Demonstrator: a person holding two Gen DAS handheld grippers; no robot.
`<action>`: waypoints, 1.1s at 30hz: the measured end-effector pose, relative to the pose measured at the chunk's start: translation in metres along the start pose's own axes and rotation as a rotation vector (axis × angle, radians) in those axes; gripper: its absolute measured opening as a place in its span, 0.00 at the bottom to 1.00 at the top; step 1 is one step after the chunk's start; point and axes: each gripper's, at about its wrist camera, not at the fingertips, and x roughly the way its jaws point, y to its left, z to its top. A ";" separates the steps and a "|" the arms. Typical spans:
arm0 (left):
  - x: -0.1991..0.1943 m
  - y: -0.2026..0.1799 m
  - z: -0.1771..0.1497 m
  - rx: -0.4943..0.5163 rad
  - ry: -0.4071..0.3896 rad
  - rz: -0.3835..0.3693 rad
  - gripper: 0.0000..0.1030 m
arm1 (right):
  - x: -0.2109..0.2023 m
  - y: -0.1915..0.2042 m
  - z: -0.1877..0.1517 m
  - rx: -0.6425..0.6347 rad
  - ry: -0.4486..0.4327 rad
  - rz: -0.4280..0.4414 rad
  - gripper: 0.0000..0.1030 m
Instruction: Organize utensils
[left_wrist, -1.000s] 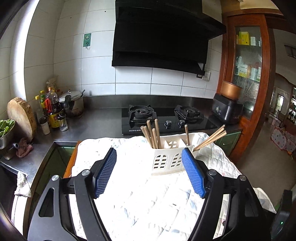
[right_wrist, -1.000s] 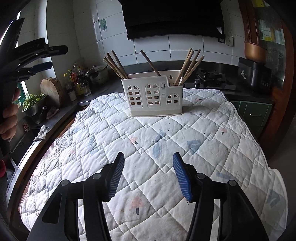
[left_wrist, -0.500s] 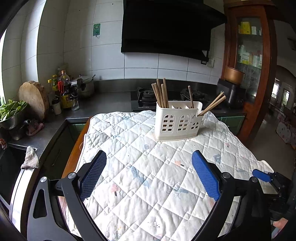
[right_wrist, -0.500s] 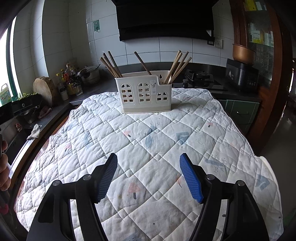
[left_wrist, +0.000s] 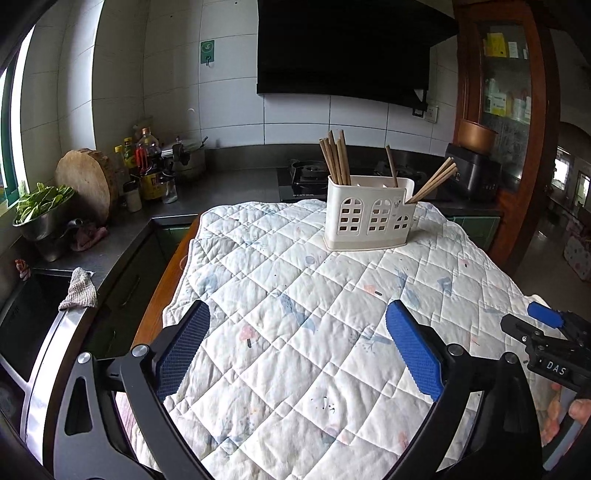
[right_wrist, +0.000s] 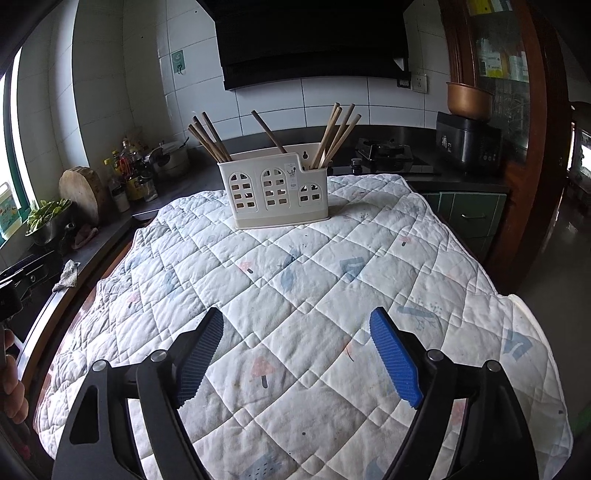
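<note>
Cream utensil holder (right_wrist: 275, 190) upright at far end of table (left_wrist: 159, 291); wooden chopsticks (right_wrist: 334, 134) sorted in its compartments. Quilted cloth (right_wrist: 314, 288) covers table. Left tongs (left_wrist: 297, 326) and right tongs (right_wrist: 295, 334) apart, just opened wider, nothing between. Behind: dark counter (left_wrist: 236, 184), gas hob (right_wrist: 384, 151), tiled wall (left_wrist: 229, 99).

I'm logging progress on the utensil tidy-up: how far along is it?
Looks done: every chopstick in view stands in the white caddy, grouped in its three compartments, and none lie on the quilted cloth. In hand: nothing. The left hand-held gripper and the right hand-held gripper have just been opening, with nothing between their jaws. Left: nothing visible to sort.
</note>
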 end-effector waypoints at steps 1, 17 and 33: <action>0.000 0.001 -0.002 -0.003 0.006 0.000 0.92 | 0.000 0.000 0.000 -0.003 0.000 0.000 0.76; 0.004 0.012 -0.022 -0.042 0.045 0.031 0.92 | 0.001 0.014 -0.002 -0.034 -0.003 0.009 0.83; 0.012 0.004 -0.036 -0.031 0.084 0.024 0.93 | 0.001 0.013 -0.004 -0.037 0.002 0.005 0.85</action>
